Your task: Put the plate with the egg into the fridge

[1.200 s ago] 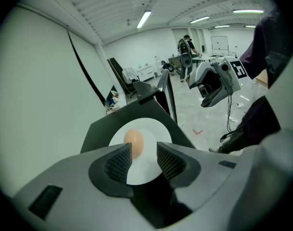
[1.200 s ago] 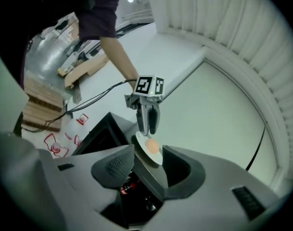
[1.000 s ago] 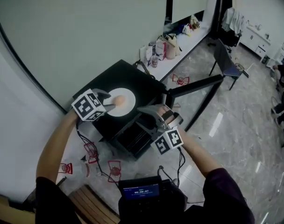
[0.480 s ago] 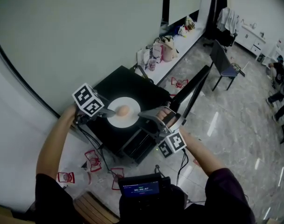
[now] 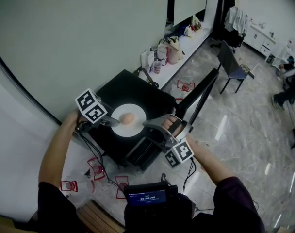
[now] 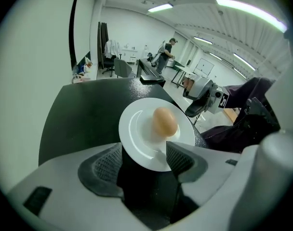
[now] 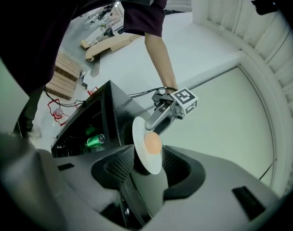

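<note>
A white plate point(image 5: 137, 127) with a brown egg point(image 5: 128, 117) on it lies on top of the black mini fridge point(image 5: 123, 89). My left gripper point(image 5: 112, 122) is at the plate's left rim. Its jaws have just been opening and now stand wide. In the left gripper view the plate point(image 6: 137, 129) and egg point(image 6: 164, 121) lie just beyond the left gripper point(image 6: 142, 160), the near rim showing in the gap with no pad on it. My right gripper point(image 5: 148, 126) is at the plate's right rim, jaws apart. Past the right gripper point(image 7: 147, 166) the plate point(image 7: 139, 129) appears nearly edge-on.
The fridge door point(image 5: 198, 96) hangs open to the right, and a green can point(image 7: 94, 140) lies inside. A bench with bags point(image 5: 176, 45) runs along the wall and a chair point(image 5: 235, 64) stands beyond. Red-wired items point(image 5: 106, 176) and a screen unit point(image 5: 146, 198) are near me.
The left gripper's tips were at the egg; they have opened and drawn back to the plate's left rim. The egg stays on the plate. The right gripper has kept its place.
</note>
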`<action>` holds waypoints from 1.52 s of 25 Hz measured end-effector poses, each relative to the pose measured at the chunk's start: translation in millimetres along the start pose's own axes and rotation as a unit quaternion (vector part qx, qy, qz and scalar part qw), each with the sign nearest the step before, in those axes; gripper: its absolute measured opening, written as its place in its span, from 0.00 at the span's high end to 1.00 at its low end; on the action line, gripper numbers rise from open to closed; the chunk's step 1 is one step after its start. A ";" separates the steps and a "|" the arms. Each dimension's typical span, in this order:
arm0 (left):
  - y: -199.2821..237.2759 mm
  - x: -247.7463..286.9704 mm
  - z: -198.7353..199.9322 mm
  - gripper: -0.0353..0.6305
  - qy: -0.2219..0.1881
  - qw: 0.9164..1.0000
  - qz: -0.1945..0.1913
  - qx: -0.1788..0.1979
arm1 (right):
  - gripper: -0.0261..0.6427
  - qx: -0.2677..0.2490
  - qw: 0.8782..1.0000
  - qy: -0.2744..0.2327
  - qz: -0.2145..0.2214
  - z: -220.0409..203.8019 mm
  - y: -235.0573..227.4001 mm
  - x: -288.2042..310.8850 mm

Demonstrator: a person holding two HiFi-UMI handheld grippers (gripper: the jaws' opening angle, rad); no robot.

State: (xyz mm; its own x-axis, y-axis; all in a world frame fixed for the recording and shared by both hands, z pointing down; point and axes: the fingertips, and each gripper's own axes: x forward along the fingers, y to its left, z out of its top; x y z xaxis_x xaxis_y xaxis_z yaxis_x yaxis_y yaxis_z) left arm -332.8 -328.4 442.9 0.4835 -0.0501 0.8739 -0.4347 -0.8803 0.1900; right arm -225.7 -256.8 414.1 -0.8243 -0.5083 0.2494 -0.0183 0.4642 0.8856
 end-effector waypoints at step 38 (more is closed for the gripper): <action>-158.1 -33.0 91.3 0.58 -0.240 0.939 0.203 0.142 | 0.93 -0.166 0.984 0.059 -0.026 15.4 46.5 -86.0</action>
State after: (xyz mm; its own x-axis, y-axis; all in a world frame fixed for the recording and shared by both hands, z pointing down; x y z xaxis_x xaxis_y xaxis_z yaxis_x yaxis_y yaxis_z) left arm -210.6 -230.7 343.2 0.6380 -0.5551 0.5337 -0.4701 -0.8297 -0.3010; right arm -164.4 -180.3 427.9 -0.7557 -0.6146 0.2263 0.1431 0.1823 0.9728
